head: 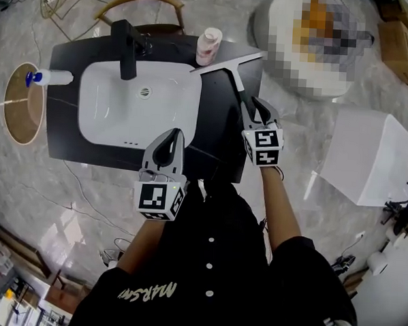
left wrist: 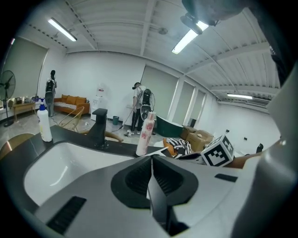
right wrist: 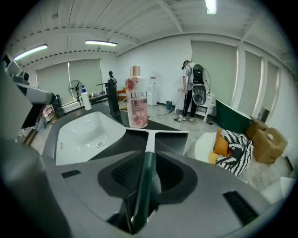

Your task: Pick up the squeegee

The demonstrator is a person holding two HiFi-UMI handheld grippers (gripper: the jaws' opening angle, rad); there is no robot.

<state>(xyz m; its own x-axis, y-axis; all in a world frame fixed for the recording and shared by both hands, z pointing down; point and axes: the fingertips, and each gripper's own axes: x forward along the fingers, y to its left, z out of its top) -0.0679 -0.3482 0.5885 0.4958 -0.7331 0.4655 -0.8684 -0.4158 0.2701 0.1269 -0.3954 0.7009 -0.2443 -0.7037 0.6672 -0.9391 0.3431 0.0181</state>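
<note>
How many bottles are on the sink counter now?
2. A pink bottle stands at the back edge of the counter, right of the faucet; a white bottle with a blue cap stands at its left end. None seems hidden.

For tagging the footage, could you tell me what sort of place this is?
Probably a lab or studio with a mock bathroom: a freestanding basin stands under office strip lights, with cardboard boxes nearby.

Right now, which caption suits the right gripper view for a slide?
Open right gripper straddling the squeegee handle on the counter beside the sink.
</note>
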